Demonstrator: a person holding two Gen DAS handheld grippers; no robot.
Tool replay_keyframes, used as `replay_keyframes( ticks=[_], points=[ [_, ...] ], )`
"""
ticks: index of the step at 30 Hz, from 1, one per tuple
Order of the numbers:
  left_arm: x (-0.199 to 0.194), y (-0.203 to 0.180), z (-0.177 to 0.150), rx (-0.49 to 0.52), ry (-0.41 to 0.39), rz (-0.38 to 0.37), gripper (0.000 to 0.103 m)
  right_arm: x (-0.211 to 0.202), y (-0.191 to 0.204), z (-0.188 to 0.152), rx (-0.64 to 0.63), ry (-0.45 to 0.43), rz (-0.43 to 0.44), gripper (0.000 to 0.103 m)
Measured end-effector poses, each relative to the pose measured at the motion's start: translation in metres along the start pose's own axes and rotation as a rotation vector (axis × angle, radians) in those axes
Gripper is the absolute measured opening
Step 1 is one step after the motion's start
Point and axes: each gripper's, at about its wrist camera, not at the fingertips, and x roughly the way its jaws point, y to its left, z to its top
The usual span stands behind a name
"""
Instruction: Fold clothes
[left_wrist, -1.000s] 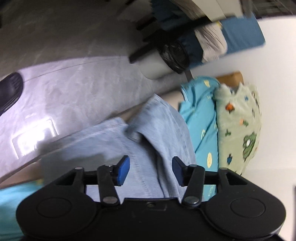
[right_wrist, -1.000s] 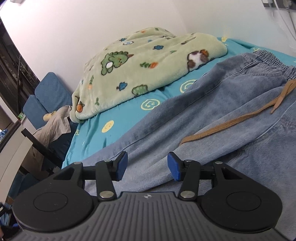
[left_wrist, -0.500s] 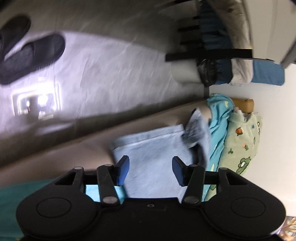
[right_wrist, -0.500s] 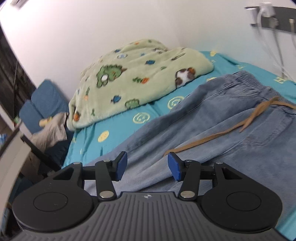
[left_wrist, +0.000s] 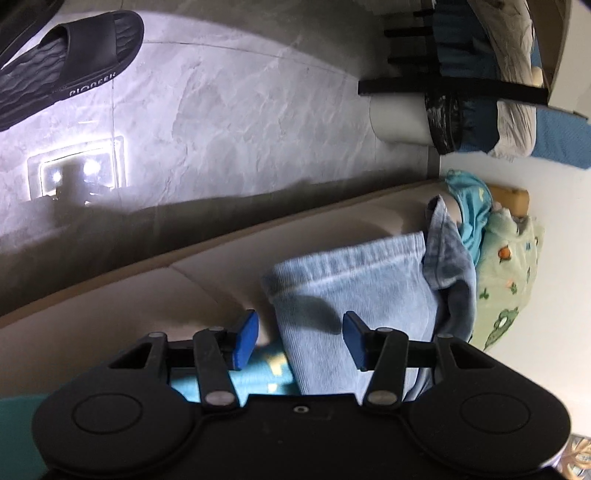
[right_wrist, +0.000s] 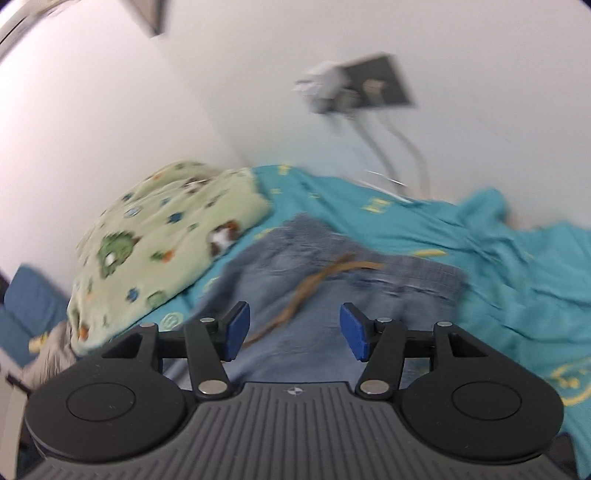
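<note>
Light blue jeans (left_wrist: 354, 288) lie on the bed, and their leg ends hang over the mattress edge in the left wrist view. My left gripper (left_wrist: 299, 338) hovers open just above one hem, nothing between its blue pads. In the right wrist view the same jeans (right_wrist: 332, 291) show their elastic waistband and a brown drawstring (right_wrist: 314, 284) on the teal sheet (right_wrist: 498, 258). Above the jeans, on the near side of the waistband, my right gripper (right_wrist: 293, 328) is open and holds nothing. This view is blurred by motion.
A green cartoon-print blanket (right_wrist: 159, 240) is bunched against the wall beside the jeans. A wall socket with cables (right_wrist: 354, 92) sits above the bed. Below the bed edge are grey floor tiles (left_wrist: 221, 110), a black slipper (left_wrist: 62, 62) and a loaded chair (left_wrist: 480, 92).
The left gripper has swung out past the bed edge, so the leg hems and floor now fill its view. The right gripper has lifted and turned toward the waistband. Both remain open.
</note>
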Motion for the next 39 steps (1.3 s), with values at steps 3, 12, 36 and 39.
replay_keyframes(
  ticks=[3,12,36,39],
  points=[
    [0.006,-0.003,0.002,0.022,0.006,-0.012,0.044,0.006,-0.034,0.001,0.063,0.012,-0.052,0.058],
    [0.015,-0.016,0.002,0.063,-0.017,-0.017,0.021,0.041,-0.111,-0.008,0.260,0.067,-0.128,0.065],
    [-0.039,-0.052,-0.017,0.137,-0.139,-0.130,0.001,0.044,-0.076,-0.003,0.213,0.054,-0.035,0.002],
    [-0.045,-0.066,-0.018,0.138,-0.145,-0.162,0.000,0.041,-0.064,0.010,0.204,0.052,-0.015,0.002]
  ],
)
